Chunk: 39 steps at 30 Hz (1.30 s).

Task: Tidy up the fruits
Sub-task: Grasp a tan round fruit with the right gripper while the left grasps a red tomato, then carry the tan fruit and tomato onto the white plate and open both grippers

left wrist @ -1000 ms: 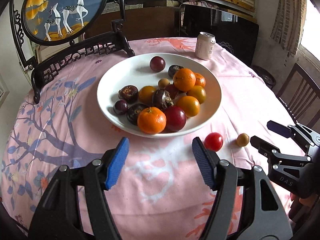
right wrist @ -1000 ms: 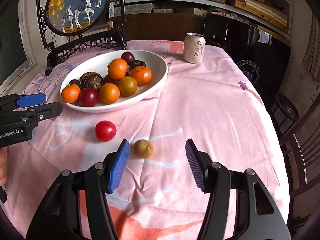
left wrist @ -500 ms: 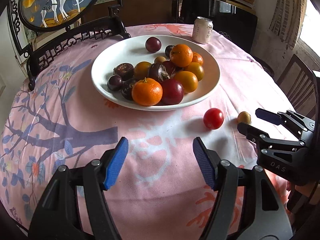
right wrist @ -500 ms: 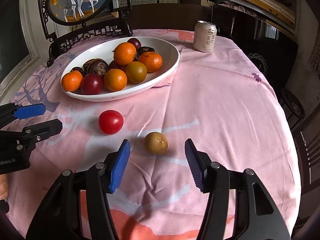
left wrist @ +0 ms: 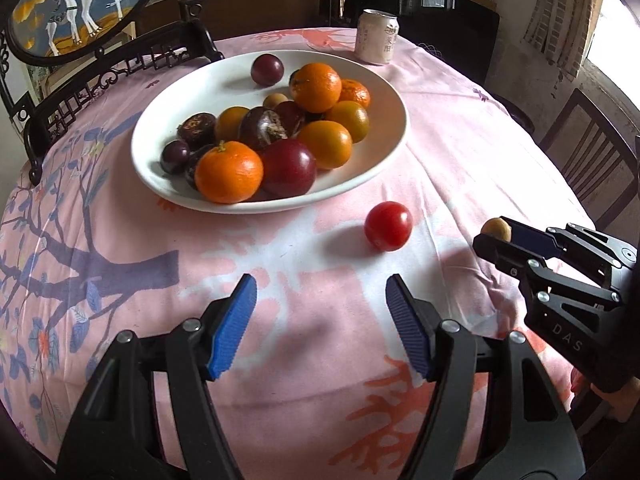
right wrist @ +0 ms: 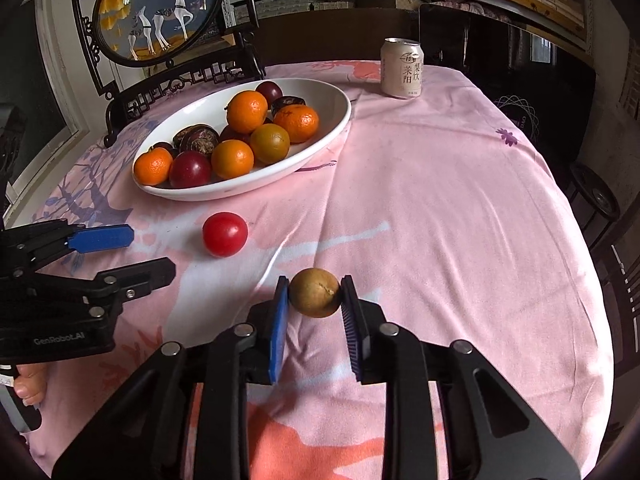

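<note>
right wrist view: right gripper (right wrist: 314,294) pinches a small brown fruit (right wrist: 314,293) between both pads, at 6 o'clock over the pink cloth (right wrist: 440,200).
left gripper (left wrist: 320,300): jaws spread wide, holding nothing.
red fruit (right wrist: 224,234): on the cloth, 10 o'clock of the brown fruit.
white bowl (right wrist: 324,92): 11 o'clock, heaped with fruit.
can (right wrist: 401,68): 1 o'clock, upright.

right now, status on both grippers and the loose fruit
Right gripper shut on small brown fruit. Left gripper open, empty, short of red tomato on cloth. Path to white bowl unobstructed.
</note>
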### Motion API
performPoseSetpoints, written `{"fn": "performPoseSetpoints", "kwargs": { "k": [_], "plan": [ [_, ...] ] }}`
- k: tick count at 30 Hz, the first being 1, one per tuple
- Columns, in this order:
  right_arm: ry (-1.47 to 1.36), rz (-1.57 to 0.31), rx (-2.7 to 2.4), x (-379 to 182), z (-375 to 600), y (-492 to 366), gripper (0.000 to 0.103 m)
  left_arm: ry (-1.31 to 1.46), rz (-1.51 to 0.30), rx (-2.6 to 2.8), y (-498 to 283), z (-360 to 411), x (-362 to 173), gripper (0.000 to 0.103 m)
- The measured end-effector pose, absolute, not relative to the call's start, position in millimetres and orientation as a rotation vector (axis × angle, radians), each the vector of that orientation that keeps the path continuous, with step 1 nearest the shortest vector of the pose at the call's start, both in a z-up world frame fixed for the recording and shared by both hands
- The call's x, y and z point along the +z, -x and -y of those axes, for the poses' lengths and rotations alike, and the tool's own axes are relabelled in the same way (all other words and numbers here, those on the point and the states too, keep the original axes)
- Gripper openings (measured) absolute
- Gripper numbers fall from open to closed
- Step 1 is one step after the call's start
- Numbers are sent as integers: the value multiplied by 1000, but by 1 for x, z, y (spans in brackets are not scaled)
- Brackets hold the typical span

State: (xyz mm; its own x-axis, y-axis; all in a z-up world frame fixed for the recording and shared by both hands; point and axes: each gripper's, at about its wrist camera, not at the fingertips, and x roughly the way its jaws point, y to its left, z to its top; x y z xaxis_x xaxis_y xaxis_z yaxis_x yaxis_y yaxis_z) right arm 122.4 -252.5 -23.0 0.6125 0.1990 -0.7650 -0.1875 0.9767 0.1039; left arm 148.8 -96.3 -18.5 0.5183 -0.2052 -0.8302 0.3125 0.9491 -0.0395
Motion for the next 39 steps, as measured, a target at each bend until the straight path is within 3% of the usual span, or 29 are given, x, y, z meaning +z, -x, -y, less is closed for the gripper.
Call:
{"fn": "performPoseSetpoints", "kwargs": {
  "k": [8,10,15,18,26,39],
  "plan": [
    [-62,-851,253,-16,261,-114,26,-149,-1003,-351,-163,130,-30,66],
    [-68,-852,259,-16,262,-114,26,-147,-1013,-354,-168,135,-33,58],
    [-86,-855,272,-18,266,-116,26,-160,-1005,-352,-180,145,-33,49],
    [-87,-856,278,-19,266,-117,26,-187,-995,-352,-183,152,-32,31],
    [-89,-787,266,-6,267,-111,26,-172,-990,-365,-167,134,-20,31],
    [52,-637,379,52,188,-142,26,-124,-804,-265,-180,63,54,31]
  ]
}}
